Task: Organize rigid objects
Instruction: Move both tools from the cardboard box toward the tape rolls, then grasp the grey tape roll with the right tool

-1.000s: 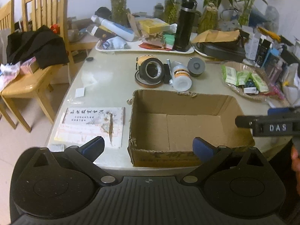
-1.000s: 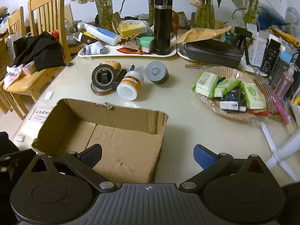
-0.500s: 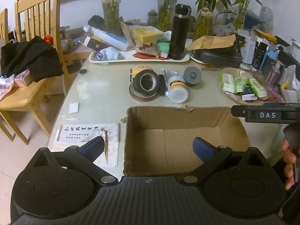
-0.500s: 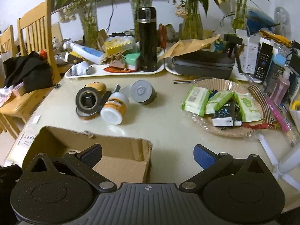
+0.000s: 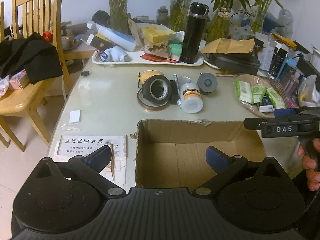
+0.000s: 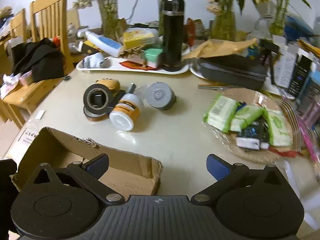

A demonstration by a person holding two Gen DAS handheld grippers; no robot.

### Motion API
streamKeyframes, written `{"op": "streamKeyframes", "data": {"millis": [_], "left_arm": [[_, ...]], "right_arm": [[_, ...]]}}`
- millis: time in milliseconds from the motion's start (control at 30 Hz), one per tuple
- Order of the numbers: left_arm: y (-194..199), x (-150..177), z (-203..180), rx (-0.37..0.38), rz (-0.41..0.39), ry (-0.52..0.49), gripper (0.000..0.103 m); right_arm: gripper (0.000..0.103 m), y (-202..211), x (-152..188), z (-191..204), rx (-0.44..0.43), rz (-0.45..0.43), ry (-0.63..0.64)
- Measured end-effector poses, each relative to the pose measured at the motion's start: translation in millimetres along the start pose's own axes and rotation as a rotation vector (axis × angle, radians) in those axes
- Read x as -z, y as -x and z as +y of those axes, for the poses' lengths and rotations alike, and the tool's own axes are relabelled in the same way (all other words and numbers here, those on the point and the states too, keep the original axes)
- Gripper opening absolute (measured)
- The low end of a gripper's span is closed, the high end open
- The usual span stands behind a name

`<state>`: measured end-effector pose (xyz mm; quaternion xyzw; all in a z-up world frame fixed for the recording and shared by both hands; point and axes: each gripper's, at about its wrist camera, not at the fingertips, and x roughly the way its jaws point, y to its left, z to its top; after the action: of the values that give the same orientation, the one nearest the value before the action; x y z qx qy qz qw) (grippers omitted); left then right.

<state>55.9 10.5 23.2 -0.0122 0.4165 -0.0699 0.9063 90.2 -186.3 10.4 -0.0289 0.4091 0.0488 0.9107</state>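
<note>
Left tool [image 5: 158, 157] is hovering over the near edge of the bench [image 5: 112, 98] w/ fingers spread wide, nothing between them — one blue pad is sitting above a printed paper sheet [image 5: 90, 144], the other above the open cardboard box [image 5: 196, 150]. The box is resting at the near edge of the bench, empty inside as far as visible, top rim torn.

Right tool [image 6: 158, 165] is also gaping wide and holding nothing; it's hanging above the box's right corner [image 6: 152, 172], w/ its left pad over the box and its right pad over bare bench. In the left wrist view the right tool is showing at the right side, marked "DAS", gripped by a hand [image 5: 312, 168].

Task things are lying in a cluster mid-bench, beyond the box's far wall: a black tape roll [image 5: 157, 89] leaning on a flat copper-coloured tape roll [image 5: 152, 105], a white bottle w/ an orange label [image 5: 190, 98] lying on its side just beside them, and a grey round canister [image 5: 207, 83] on its side right of the bottle. A yellow item [image 5: 151, 75] is peeking out behind the black roll — can't tell what it is.

Toward the far edge a white tray [image 5: 144, 61] is carrying a black thermos [image 5: 193, 34] and assorted packets. At the right edge a woven basket [image 5: 258, 110] is holding green wipe packs.
</note>
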Motion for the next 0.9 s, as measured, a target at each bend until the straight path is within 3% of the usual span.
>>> {"op": "streamKeyframes", "data": {"millis": [333, 500, 667, 900], "left_arm": [[-9.1, -21.7, 1.9, 0.066, -0.006, 0.004, 0.102], [-14.2, -31.4, 6.6, 0.097, -0.013, 0.029, 0.102], [-21.4, -37.6, 6.6, 0.104, -0.012, 0.017, 0.102], [-28.1, -48.8, 7.2, 0.130, -0.013, 0.014, 0.102]], "right_arm": [[0.103, -20.9, -29.6, 1.3, 0.010, -0.050, 0.110], [0.103, -36.5, -42.3, 3.8, 0.002, -0.071, 0.238], [0.103, -59.6, -51.9, 11.6, 0.055, -0.072, 0.379], [0.102, -89.8, -68.3, 9.5, 0.093, -0.054, 0.447]]}}
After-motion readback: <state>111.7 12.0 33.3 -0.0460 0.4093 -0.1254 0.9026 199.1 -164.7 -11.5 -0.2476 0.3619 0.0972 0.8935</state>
